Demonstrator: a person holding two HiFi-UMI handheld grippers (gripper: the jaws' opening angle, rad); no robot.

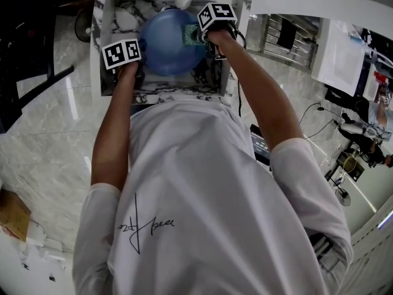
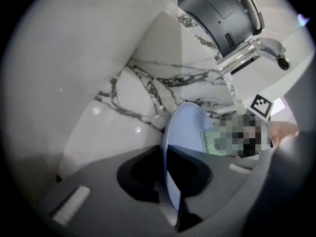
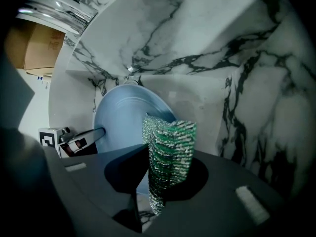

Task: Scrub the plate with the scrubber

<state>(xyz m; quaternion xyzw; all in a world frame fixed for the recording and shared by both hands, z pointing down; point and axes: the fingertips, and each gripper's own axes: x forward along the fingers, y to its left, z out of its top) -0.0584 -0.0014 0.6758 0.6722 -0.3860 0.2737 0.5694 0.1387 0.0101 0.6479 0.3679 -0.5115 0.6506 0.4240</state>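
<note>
Plainly the scrubbing step is in hand. At the left of the head view, the left gripper (image 1: pixel 140 67) grips the plate (image 1: pixel 167 42) at about the plate's 8 o'clock rim. Its own view shows the jaws drawn narrow on the thin blue edge, holding the plate up on edge rather than flat. The plate hangs inside the marble-patterned sink (image 1: pixel 113 17), at 12 o'clock from the person's chest, one face turned toward the other hand. At the plate's 2 o'clock is the scrubber (image 1: pixel 193 34), a green-and-silver mesh pad clamped upright between the jaws of the right gripper (image 1: pixel 212 37). It appears to lie against the plate's face near the rim, though contact cannot be made sure of.

By my judgement, the next move calls for pressing the pad on that face and sweeping it from 2 o'clock toward the centre. Meanwhile the left grip must hold firm so the rim neither twists nor slips.

As for containers, the sink holds the plate and both tool tips. The faucet (image 2: pixel 252 51), at 1 o'clock in the left gripper view, shows no stream. The plate carries nothing I can make out.
</note>
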